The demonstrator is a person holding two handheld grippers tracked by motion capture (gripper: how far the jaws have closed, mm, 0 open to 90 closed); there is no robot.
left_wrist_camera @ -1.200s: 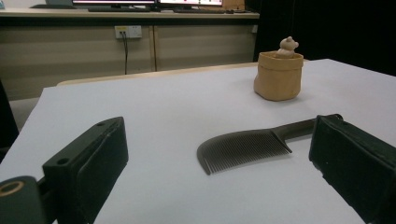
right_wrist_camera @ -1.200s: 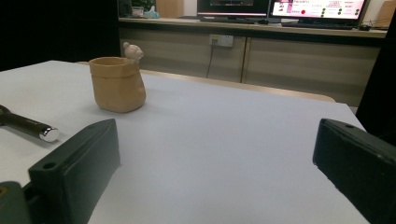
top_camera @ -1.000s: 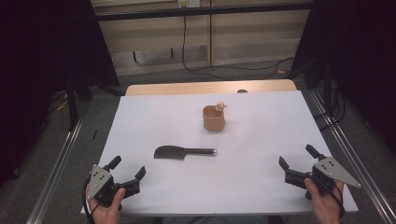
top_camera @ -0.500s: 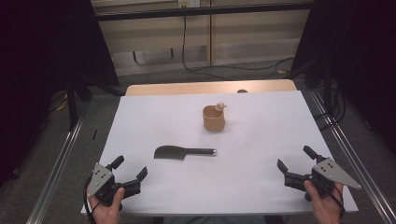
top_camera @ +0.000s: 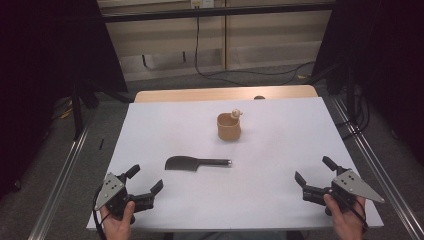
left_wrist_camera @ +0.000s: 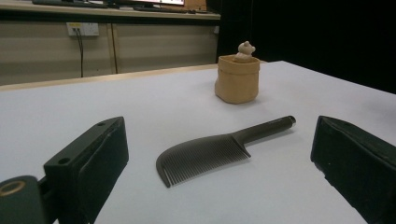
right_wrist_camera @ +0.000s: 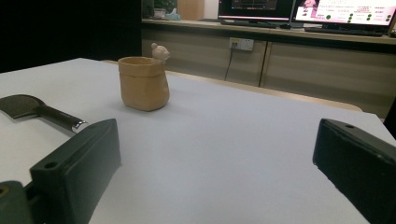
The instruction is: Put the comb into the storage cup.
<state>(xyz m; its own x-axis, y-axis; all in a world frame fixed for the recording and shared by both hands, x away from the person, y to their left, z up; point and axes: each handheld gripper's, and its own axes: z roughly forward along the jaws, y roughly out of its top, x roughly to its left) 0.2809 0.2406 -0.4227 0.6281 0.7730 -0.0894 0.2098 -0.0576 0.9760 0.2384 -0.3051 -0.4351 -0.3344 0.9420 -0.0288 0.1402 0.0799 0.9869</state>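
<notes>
A dark comb (top_camera: 196,163) with a straight handle lies flat in the middle of the white table (top_camera: 280,150); it also lies ahead of my left gripper (left_wrist_camera: 210,154). Behind it stands a tan pot (top_camera: 229,126) with a small bear figure on its rim, seen close in the left gripper view (left_wrist_camera: 237,78) and the right gripper view (right_wrist_camera: 142,82). My left gripper (top_camera: 145,181) rests near the table's front left corner, open and empty. Near the front right, my right gripper (top_camera: 314,171) is open and empty too. The comb's handle end (right_wrist_camera: 58,116) shows at left in the right gripper view.
A wooden strip (top_camera: 225,93) runs along the table's far edge. Metal rails (top_camera: 65,170) flank both sides. Cables lie on the floor beyond (top_camera: 240,75). Monitors (right_wrist_camera: 345,11) stand on a counter at the back in the right gripper view.
My right gripper has slid slightly to the left along the front edge. The left gripper, comb and pot stay where they were.
</notes>
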